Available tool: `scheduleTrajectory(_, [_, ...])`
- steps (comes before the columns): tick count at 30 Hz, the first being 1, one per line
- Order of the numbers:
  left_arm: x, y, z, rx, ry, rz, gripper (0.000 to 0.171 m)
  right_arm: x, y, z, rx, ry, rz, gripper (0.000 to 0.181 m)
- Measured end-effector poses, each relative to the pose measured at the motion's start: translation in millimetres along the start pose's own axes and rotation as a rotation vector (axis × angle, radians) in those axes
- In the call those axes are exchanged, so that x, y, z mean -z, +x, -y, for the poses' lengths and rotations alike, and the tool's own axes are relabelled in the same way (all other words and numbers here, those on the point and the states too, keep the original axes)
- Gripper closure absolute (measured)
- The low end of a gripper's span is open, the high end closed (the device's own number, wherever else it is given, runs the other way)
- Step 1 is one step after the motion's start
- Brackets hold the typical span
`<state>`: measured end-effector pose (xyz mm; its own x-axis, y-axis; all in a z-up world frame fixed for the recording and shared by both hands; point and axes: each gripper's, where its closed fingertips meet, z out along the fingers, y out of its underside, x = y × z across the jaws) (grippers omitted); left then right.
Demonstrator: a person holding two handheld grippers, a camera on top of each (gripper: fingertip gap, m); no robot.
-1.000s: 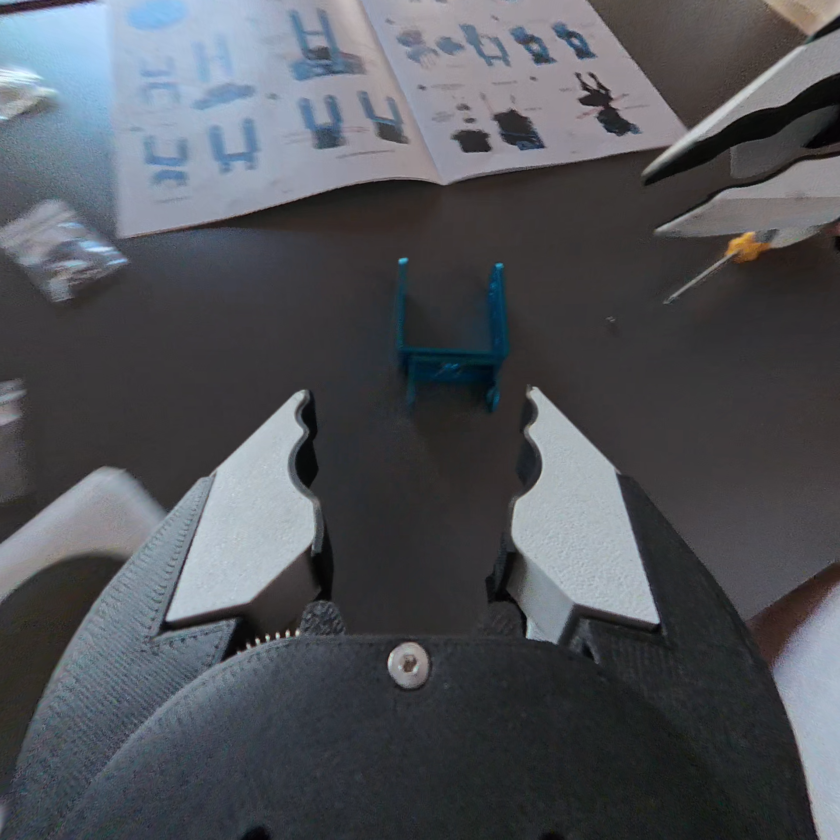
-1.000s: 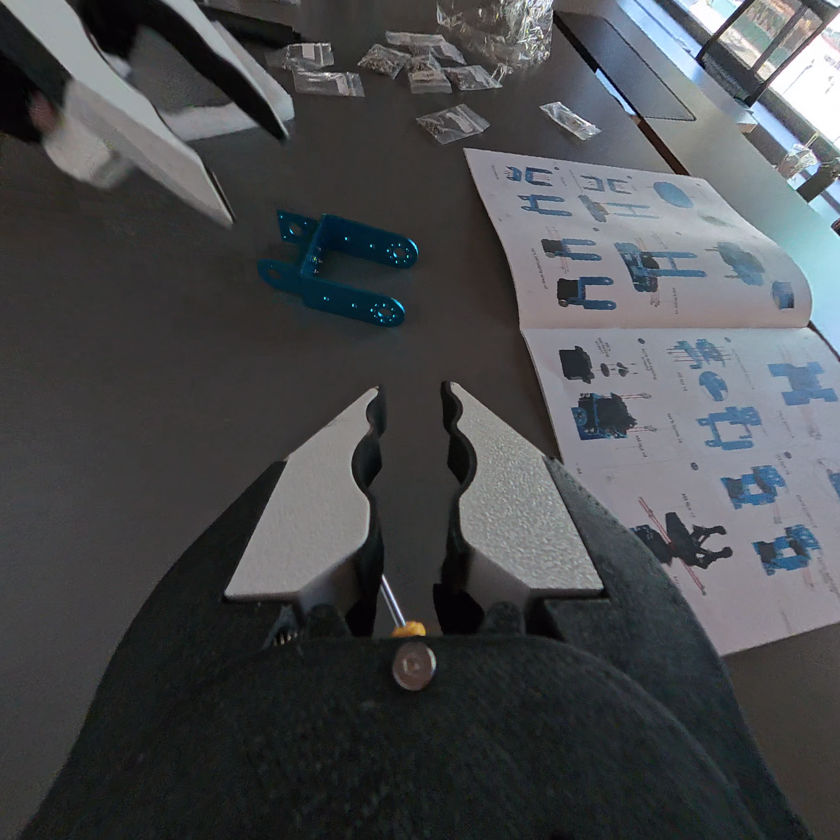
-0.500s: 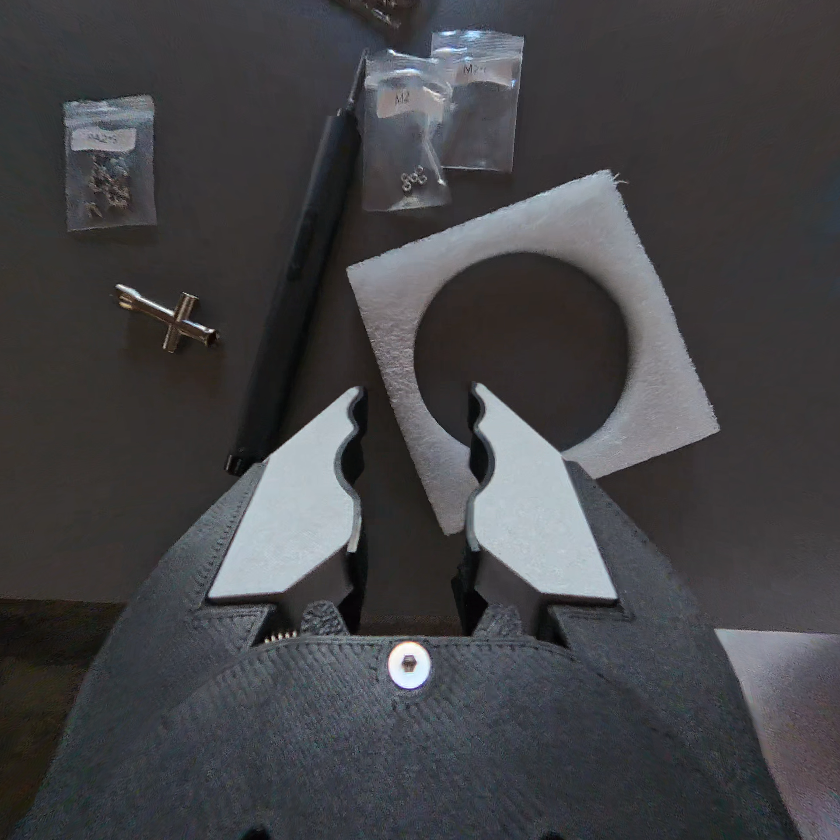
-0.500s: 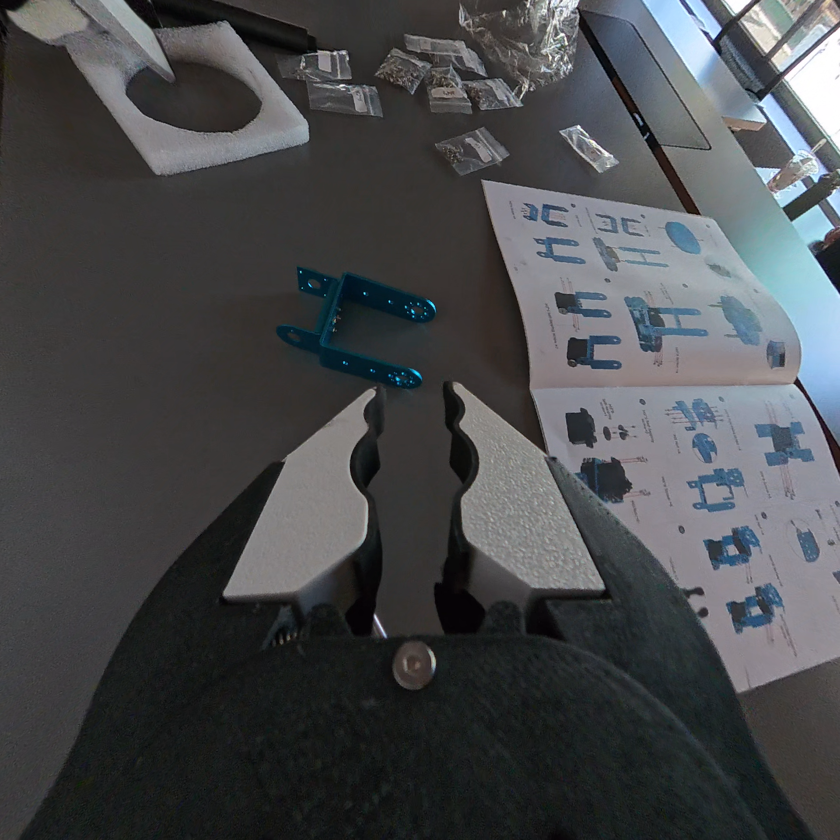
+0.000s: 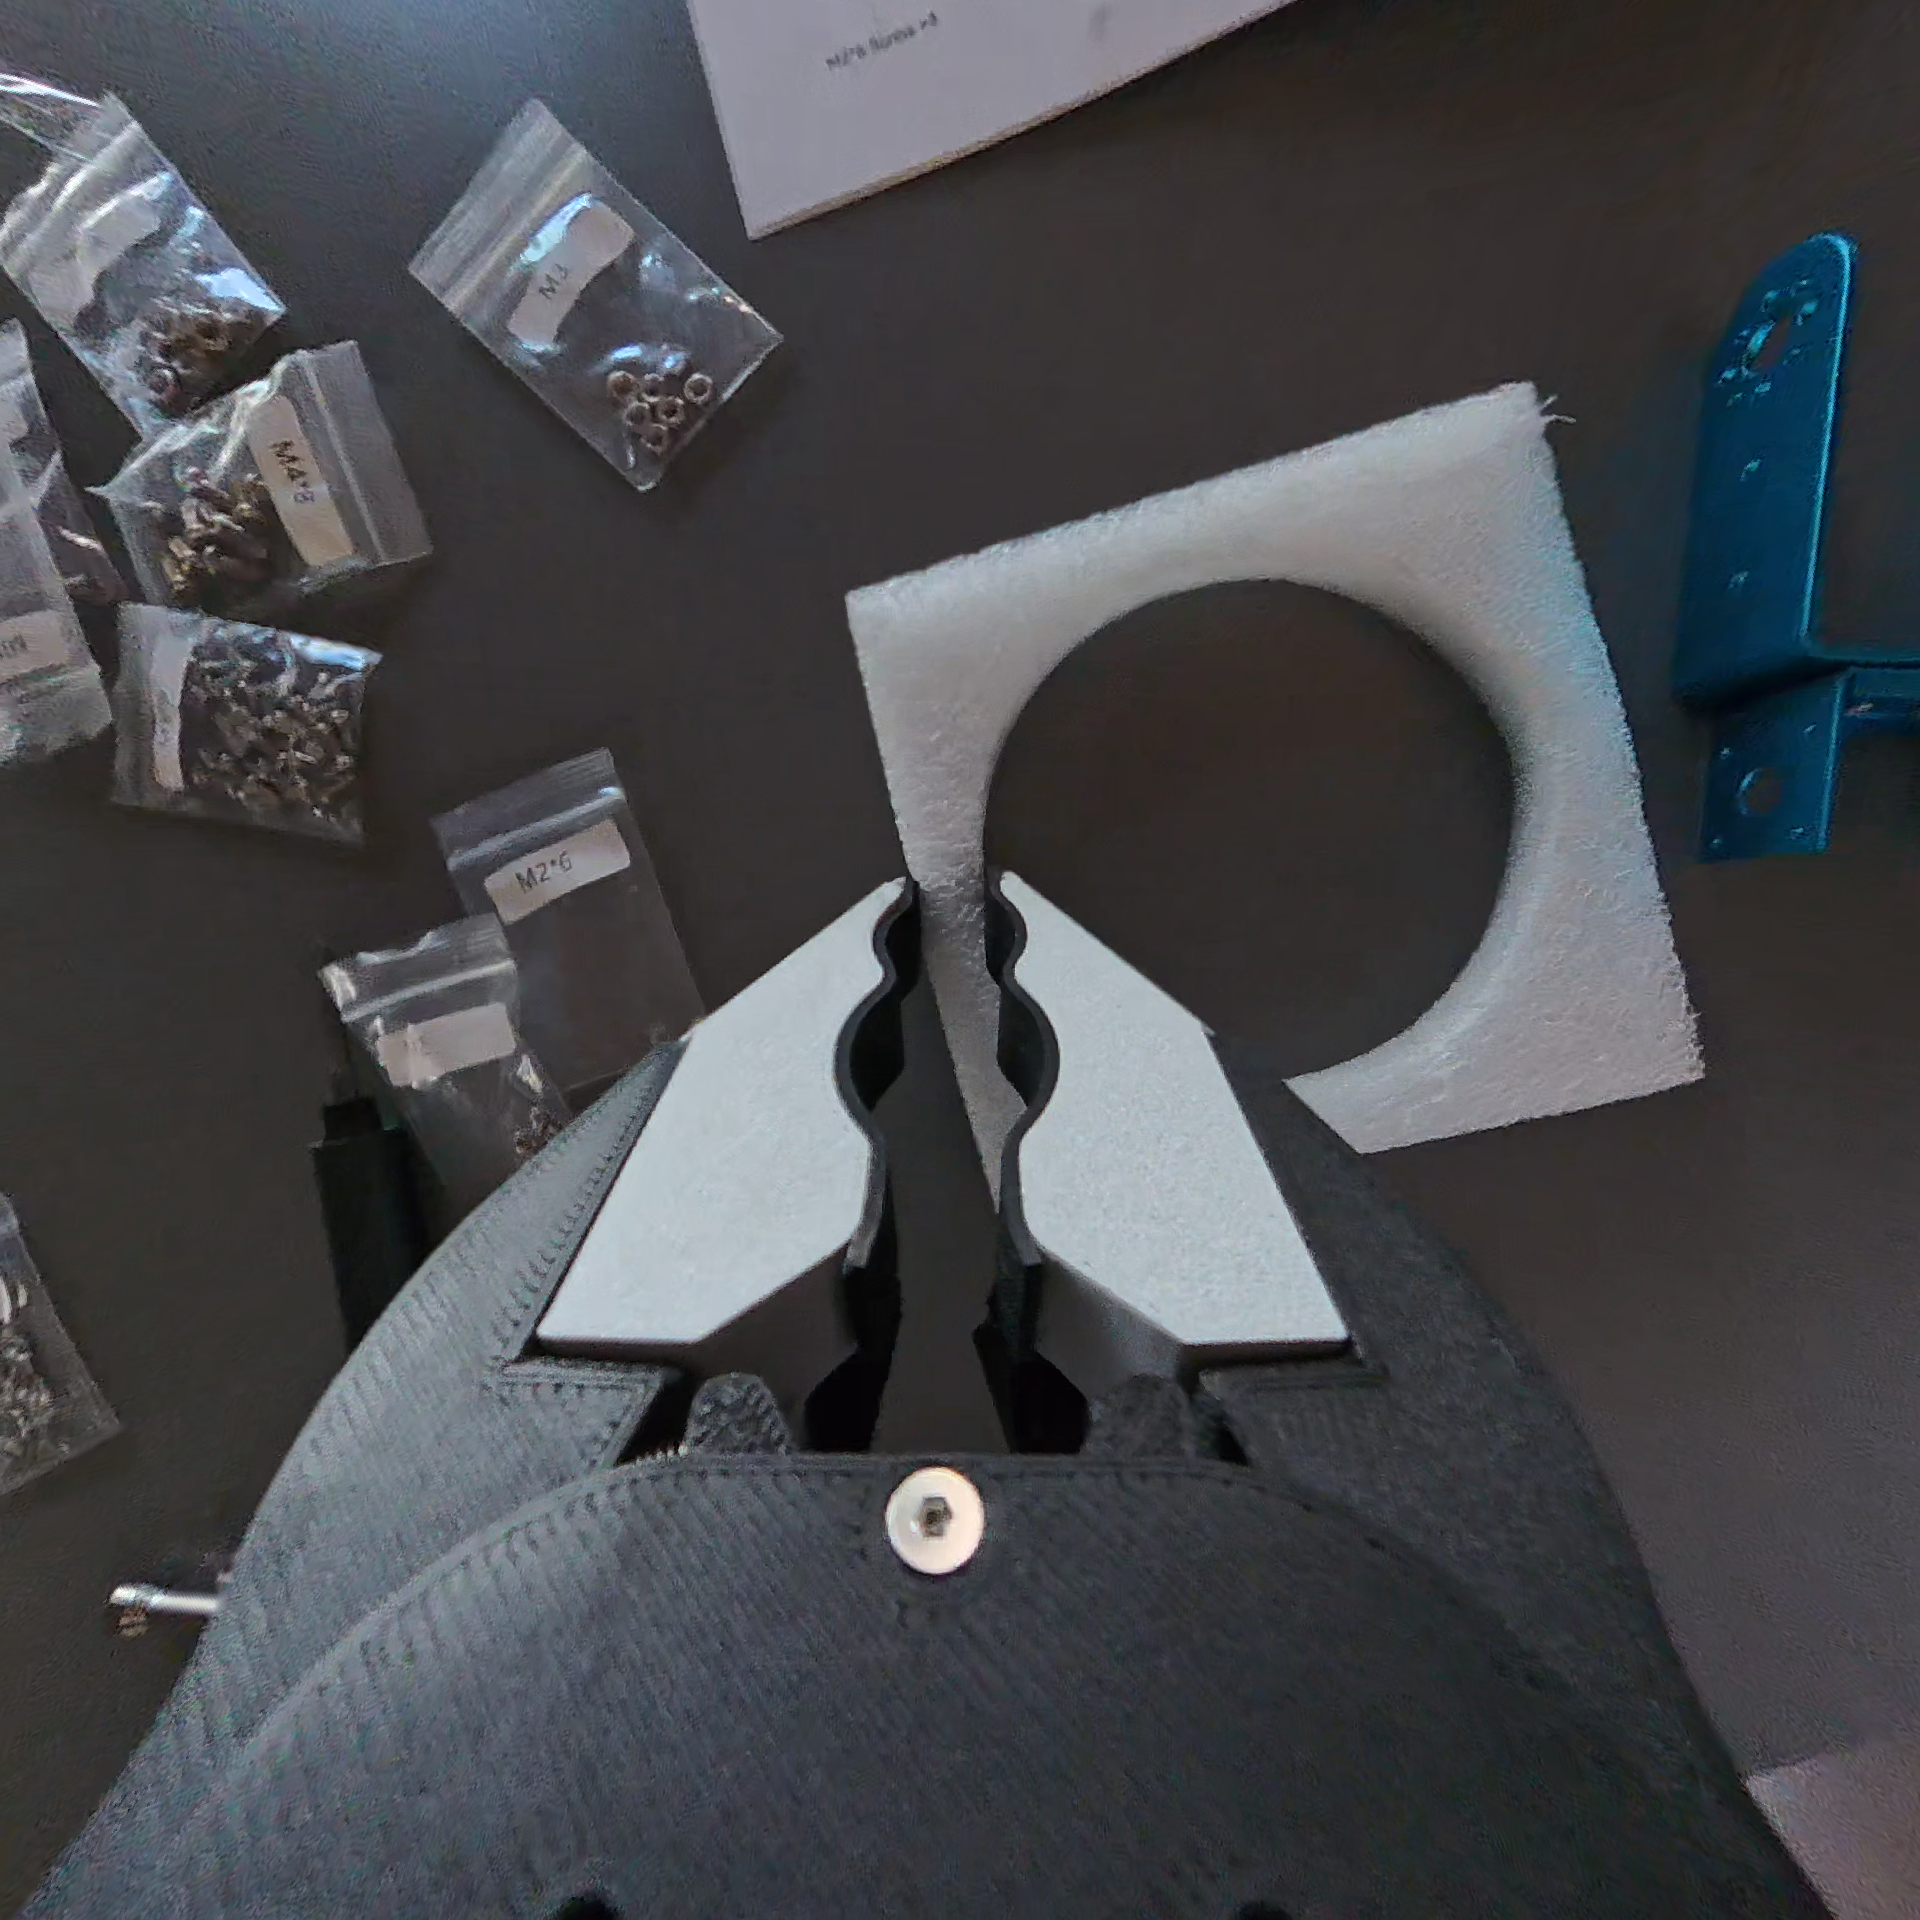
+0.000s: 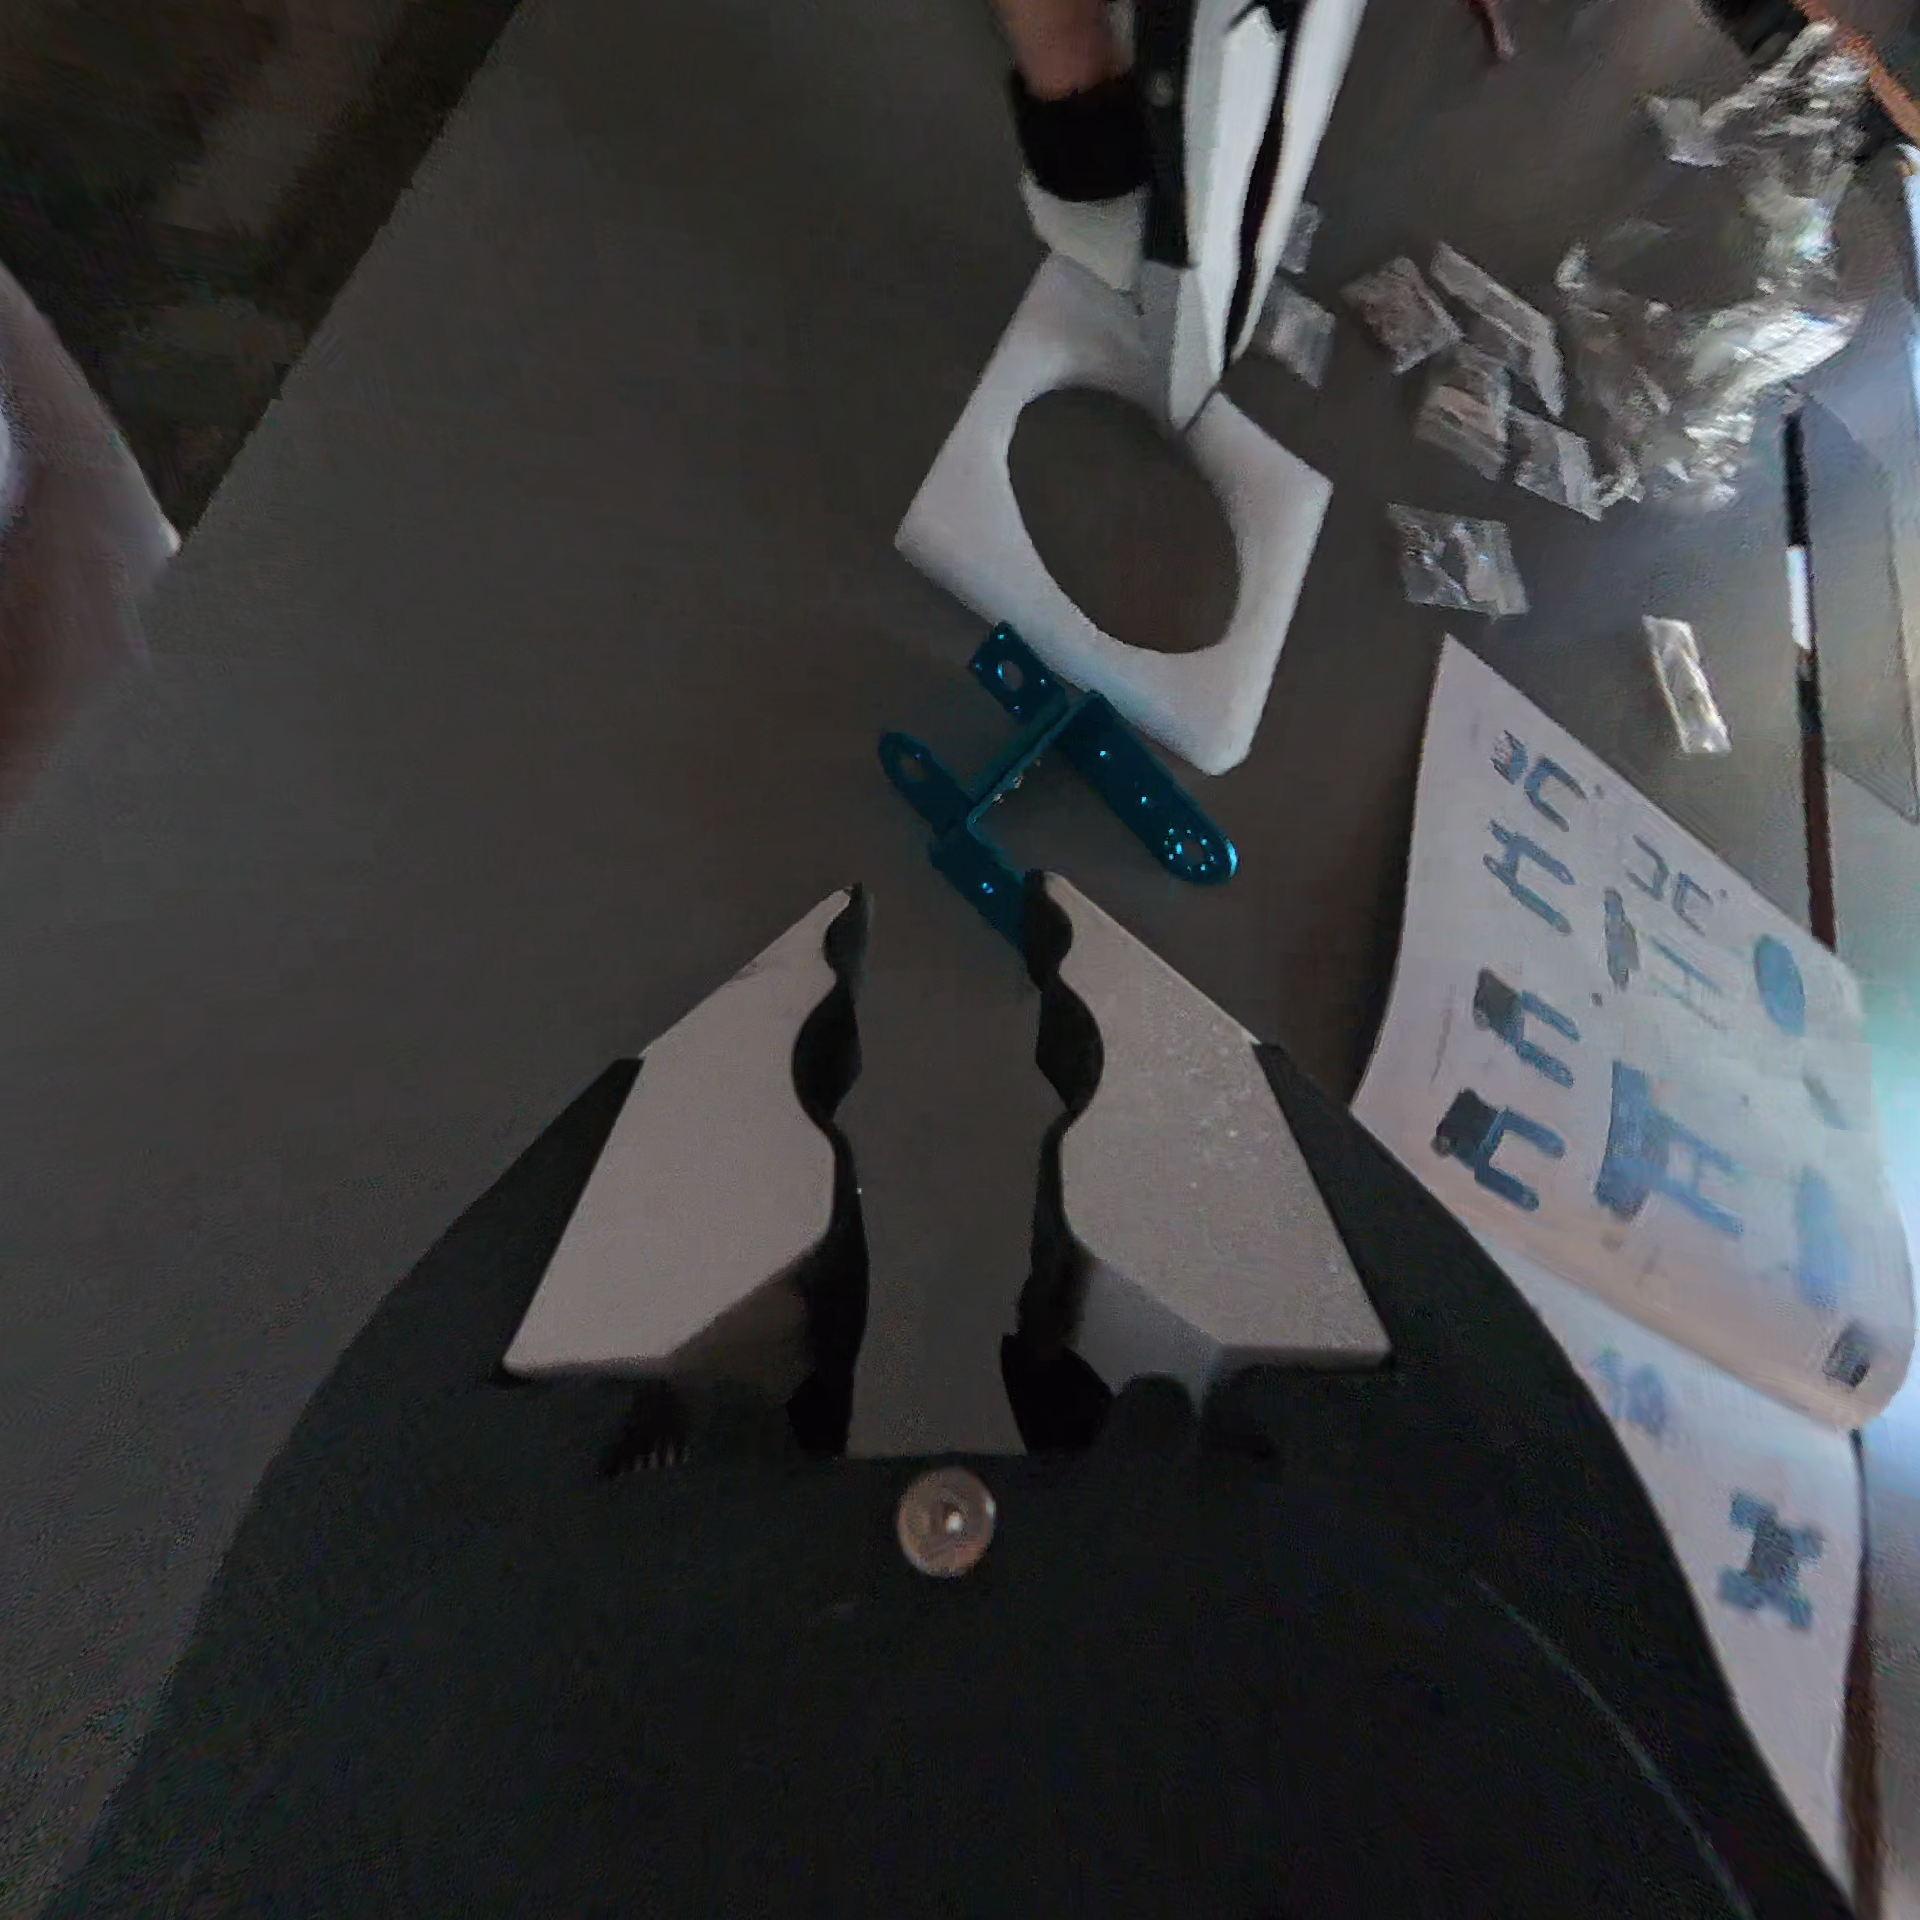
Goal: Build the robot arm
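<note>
My left gripper [image 5: 956,896] is shut on the near edge of a white foam square [image 5: 1558,831] with a round hole cut in it, which lies on the dark table [image 5: 1039,364]. A blue metal U-bracket [image 5: 1756,520] lies just right of the foam. In the right wrist view the left gripper [image 6: 1210,353] stands on the foam's [image 6: 1278,520] far corner. My right gripper [image 6: 948,896] is open with nothing visible between its fingers. Its right fingertip is at one arm of the blue bracket [image 6: 1091,758], which lies against the foam's near edge.
Several small clear bags of screws and nuts [image 5: 592,301] lie left of the foam, over a black screwdriver [image 5: 358,1195]. An open instruction booklet [image 6: 1662,1091] lies right of the bracket. Crumpled plastic wrap [image 6: 1745,260] and more bags [image 6: 1475,343] lie at the far right. Tip to tip, the grippers are about 20 centimetres apart. Between my right fingertips and the blue bracket [image 6: 1091,758] there is roughly 7 centimetres.
My left gripper swung from the bracket to the foam, shut on its edge, and the foam now lies beside the bracket. My right gripper moved up to the bracket and its jaws widened slightly.
</note>
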<state>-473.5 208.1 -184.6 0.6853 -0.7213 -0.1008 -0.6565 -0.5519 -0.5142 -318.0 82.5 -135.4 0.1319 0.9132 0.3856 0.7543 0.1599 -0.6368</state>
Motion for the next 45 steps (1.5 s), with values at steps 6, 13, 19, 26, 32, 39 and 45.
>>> scheduleTrajectory(6, [2.8, 9.0, -2.9, 0.049, -0.004, -0.062, 0.160, -35.2, 12.2, -12.5, 0.186, -0.123, 0.272, 0.153])
scheduleTrajectory(13, [9.3, 16.9, -9.8, 0.227, 0.012, -0.030, 0.157, -36.7, 8.4, -28.4, 0.206, -0.205, 0.356, 0.180])
scheduleTrajectory(19, [20.9, 28.0, -9.9, 0.339, 0.092, -0.143, 0.135, -12.9, 11.5, -16.4, 0.161, -0.184, 0.265, 0.180])
scheduleTrajectory(26, [85.5, 6.0, 12.5, 0.326, 0.471, -0.384, 0.124, -66.9, 30.2, 40.0, 0.088, -0.151, 0.312, 0.180])
scheduleTrajectory(32, [84.9, -2.9, -0.6, 0.286, 0.441, -0.402, 0.126, -94.2, 26.0, 37.2, 0.068, -0.280, 0.366, 0.181])
scheduleTrajectory(39, [73.9, 9.9, 0.5, 0.285, 0.418, -0.468, 0.128, -103.0, 27.0, 38.9, 0.029, -0.361, 0.393, 0.178])
scheduleTrajectory(45, [94.0, 14.7, -6.2, 0.271, 0.446, -0.490, 0.128, -15.4, 40.4, 30.6, -0.231, -0.135, 0.133, 0.155])
